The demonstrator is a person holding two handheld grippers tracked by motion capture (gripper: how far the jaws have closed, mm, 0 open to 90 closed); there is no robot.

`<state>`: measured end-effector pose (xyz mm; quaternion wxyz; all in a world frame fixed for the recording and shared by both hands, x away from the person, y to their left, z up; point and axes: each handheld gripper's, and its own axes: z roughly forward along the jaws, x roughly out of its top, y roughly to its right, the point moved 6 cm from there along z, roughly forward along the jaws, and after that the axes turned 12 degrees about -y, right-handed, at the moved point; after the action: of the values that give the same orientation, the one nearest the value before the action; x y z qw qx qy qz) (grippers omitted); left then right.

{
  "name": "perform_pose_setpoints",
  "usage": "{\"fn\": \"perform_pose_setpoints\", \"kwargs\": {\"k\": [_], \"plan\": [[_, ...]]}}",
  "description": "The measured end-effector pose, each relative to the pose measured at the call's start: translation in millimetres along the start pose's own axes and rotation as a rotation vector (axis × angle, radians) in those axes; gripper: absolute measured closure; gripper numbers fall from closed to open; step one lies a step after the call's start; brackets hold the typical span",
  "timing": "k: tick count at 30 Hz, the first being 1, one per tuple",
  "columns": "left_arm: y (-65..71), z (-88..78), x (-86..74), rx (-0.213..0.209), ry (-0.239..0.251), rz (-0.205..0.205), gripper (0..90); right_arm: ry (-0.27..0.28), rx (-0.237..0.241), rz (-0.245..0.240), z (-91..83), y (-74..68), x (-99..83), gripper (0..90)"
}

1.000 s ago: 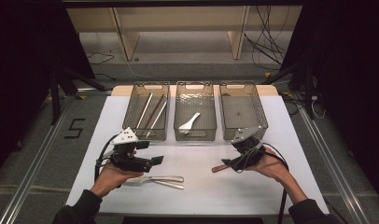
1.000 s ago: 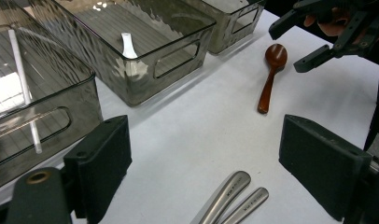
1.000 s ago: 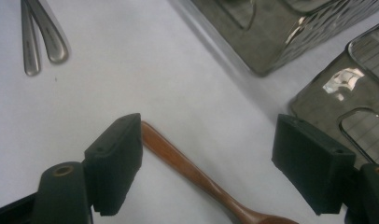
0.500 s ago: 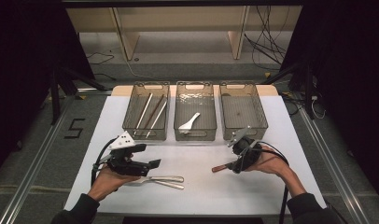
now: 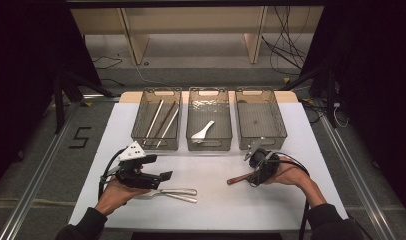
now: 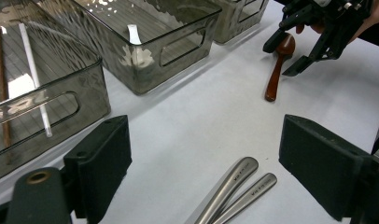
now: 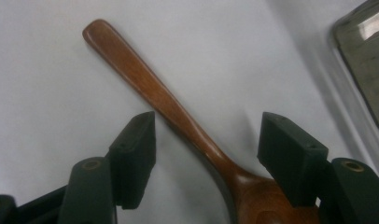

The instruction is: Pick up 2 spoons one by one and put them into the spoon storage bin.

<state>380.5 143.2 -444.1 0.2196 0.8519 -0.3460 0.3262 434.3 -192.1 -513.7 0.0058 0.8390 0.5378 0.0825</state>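
While the right gripper point(image 7: 204, 154) straddles the wooden spoon point(image 7: 164, 105) lying on the white table point(image 5: 216, 200), its jaws have just been closing — not yet pressing. Centre the neck between the pads point(image 7: 136, 154) before clamping. Left gripper point(image 6: 204, 172) is wide open over two metal handles point(image 6: 234, 186) — holding nothing.

Left gripper point(image 6: 204, 172): jaws wide apart, nothing between the pads, low over the white table point(image 6: 197, 121). Two steel handles point(image 6: 234, 189) lie side by side at 6 o'clock, just ahead of the jaws. Bin with chopsticks point(image 6: 19, 79) at 9 o'clock; bin with white spoon point(image 6: 134, 39) at 11. Wooden spoon point(image 6: 277, 70) at 2 o'clock, right gripper point(image 6: 290, 53) straddling its bowl, pads not touching.
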Motion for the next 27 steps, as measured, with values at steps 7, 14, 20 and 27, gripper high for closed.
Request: {"fn": "perform_pose_setpoints", "kwargs": {"k": [7,14,20,27], "plan": [[-0.2,1.4,-1.3,0.001,-0.011,0.008,16.4,-0.032,0.020,-0.010,0.4,-3.6,-0.7,53.4],[-0.8,1.5,-2.0,0.002,-0.013,0.005,16.4,-0.058,0.052,-0.003,-0.3,-7.4,0.2,66.4],[-1.3,1.6,-2.2,0.004,-0.016,0.005,16.4,-0.073,0.060,-0.002,-0.8,-10.0,0.2,74.3],[-1.7,1.7,-2.5,0.004,-0.017,0.003,16.5,-0.084,0.064,-0.016,-1.3,-11.7,0.0,81.8]]}}
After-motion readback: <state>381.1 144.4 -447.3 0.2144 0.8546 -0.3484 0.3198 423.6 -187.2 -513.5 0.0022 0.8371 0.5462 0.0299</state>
